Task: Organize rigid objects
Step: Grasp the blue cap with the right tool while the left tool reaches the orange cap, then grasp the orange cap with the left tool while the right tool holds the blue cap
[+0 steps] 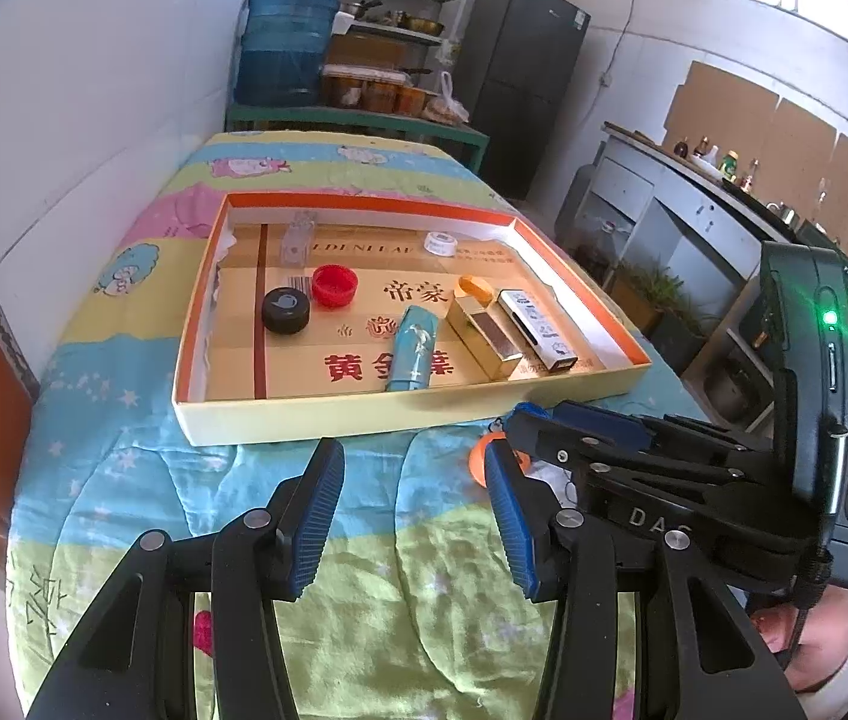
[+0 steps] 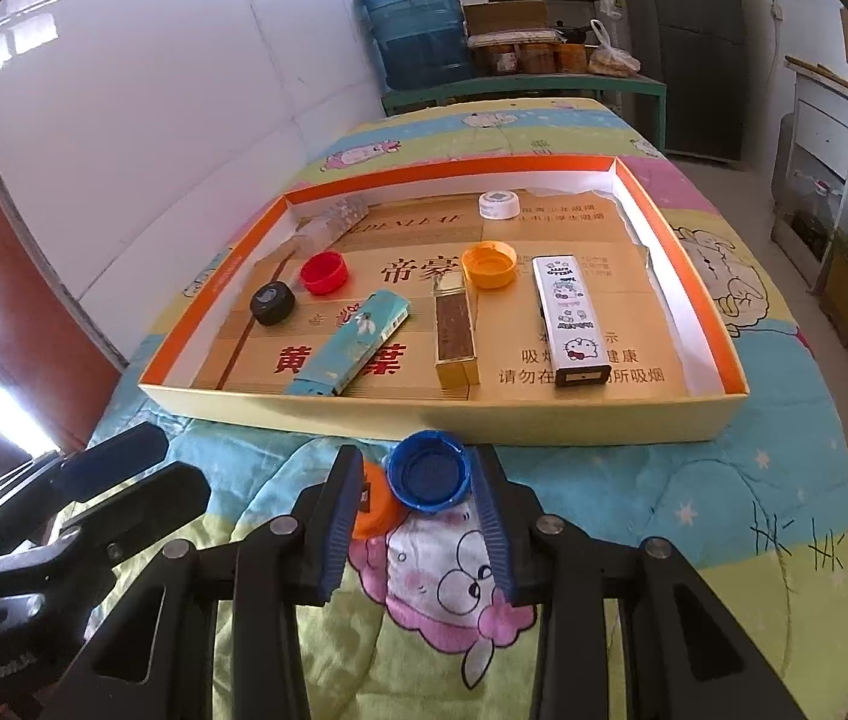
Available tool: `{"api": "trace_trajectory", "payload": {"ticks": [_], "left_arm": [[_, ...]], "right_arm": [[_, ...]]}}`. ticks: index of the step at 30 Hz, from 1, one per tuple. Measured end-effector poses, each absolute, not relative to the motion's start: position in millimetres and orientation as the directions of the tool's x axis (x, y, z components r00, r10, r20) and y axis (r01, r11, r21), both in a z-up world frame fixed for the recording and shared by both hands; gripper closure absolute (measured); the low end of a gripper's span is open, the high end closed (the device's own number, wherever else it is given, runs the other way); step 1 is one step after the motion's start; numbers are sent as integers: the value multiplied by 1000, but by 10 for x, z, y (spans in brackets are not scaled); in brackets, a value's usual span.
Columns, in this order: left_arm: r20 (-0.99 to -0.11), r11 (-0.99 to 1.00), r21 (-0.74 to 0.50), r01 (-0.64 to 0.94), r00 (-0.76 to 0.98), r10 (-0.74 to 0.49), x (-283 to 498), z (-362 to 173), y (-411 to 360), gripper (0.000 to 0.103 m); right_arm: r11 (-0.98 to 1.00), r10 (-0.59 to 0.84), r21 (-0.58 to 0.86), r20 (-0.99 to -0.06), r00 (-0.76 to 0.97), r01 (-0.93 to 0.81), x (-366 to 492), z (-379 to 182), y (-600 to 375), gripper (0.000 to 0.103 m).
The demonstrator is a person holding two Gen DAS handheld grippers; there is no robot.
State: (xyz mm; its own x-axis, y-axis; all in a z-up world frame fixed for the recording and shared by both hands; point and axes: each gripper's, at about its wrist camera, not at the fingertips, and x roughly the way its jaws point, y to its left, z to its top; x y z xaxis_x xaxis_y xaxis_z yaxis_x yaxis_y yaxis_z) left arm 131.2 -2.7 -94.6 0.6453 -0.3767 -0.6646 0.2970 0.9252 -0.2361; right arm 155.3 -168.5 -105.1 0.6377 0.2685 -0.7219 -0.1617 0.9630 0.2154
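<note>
Blue cap: lay open side up on the quilt (image 2: 694, 480), just in front of the tray's (image 2: 424, 414) near wall, touching an orange cap (image 2: 372, 507) on its left.
Left gripper (image 1: 417, 504): jaws stood apart over bare quilt with nothing between them.
Tray contents, left to right: black cap (image 2: 272, 302), red cap (image 2: 323, 272), teal lighter (image 2: 351, 343), gold box (image 2: 454, 333), orange cap in the tray (image 2: 488, 264), white cartoon-printed case (image 2: 571, 315); a small white cap (image 2: 499, 204) sat near the far wall.
Right gripper (image 2: 417, 507): partly open, pads either side of the blue cap (image 2: 428, 476); whether they pressed on it could not be told.
Step in hand: likely picking up the blue cap to add it to the tray.
Next move: probably calls for a firm squeeze on the rim, then a lift clear of the near wall without dragging the orange cap along.
</note>
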Motion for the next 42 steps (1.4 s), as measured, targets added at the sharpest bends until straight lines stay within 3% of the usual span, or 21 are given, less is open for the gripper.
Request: {"api": "trace_trajectory", "payload": {"ticks": [28, 40, 42], "left_arm": [[-702, 889, -222, 400, 567, -431, 1428, -1135, -417, 53], [-751, 894, -173, 414, 531, -392, 1618, -1294, -722, 53], [-753, 902, -171, 397, 538, -380, 1629, -1298, -711, 63]], "right_arm": [[957, 275, 268, -719, 638, -110, 1425, -1053, -2022, 72], [951, 274, 300, -708, 651, -74, 1279, -1045, -2213, 72], [950, 276, 303, -709, 649, -74, 1281, -1051, -2213, 72]]}}
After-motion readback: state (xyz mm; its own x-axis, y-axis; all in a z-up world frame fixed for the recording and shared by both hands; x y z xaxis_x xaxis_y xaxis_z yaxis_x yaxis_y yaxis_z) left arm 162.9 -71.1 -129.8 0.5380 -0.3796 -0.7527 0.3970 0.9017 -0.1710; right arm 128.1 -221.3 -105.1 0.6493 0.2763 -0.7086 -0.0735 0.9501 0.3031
